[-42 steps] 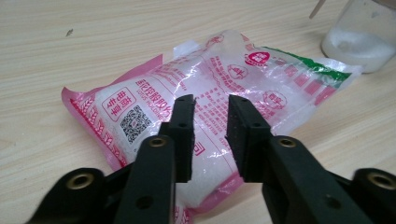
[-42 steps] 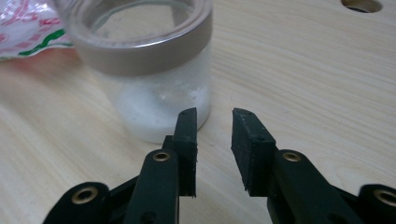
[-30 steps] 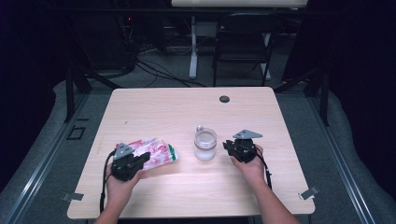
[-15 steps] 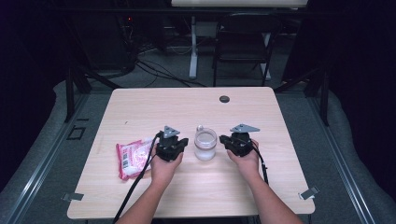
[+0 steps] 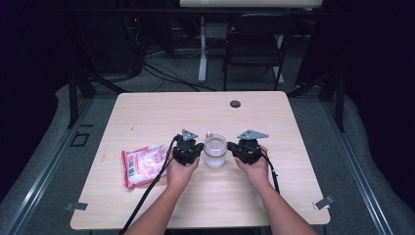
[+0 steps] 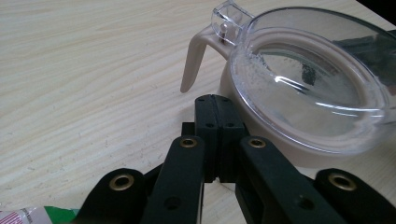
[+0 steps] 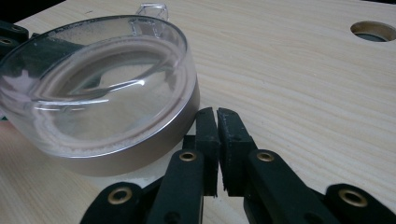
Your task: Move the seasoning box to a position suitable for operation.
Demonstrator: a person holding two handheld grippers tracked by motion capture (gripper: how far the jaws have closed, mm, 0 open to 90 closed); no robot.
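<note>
My left gripper (image 6: pixel 215 133) has its jaws pressed flat together with nothing between them, the tips lying just beside the tan base of the lidded jar (image 6: pixel 299 93), below its curved handle. My right gripper (image 7: pixel 218 140) is closed too, with only a hairline of daylight between the pads and nothing in it, its tips close against the jar's opposite wall. From the high view the left gripper (image 5: pixel 187 149) and the right gripper (image 5: pixel 247 149) flank the jar (image 5: pixel 215 151), which stands upright near the middle of the table (image 5: pixel 147 112), towards my edge. I judge the work on the jar barely begun: both tools are set at its sides, but neither has a hold on it, and the clear domed lid (image 7: pixel 93 79) sits seated on the rim with its small tab (image 6: pixel 228 17) at the hinge side. Opening it, or lifting the jar, is all yet to come, and with the jaws shut I would first have to open them. The pink snack packet (image 5: pixel 143 165) lies flat to my left, apart from the jar and untouched. I cannot tell whether the tips really touch the jar or stop just short. The lid's glare and the pale dusting inside hide what the jar holds, and the packet's print is too small to read.
</note>
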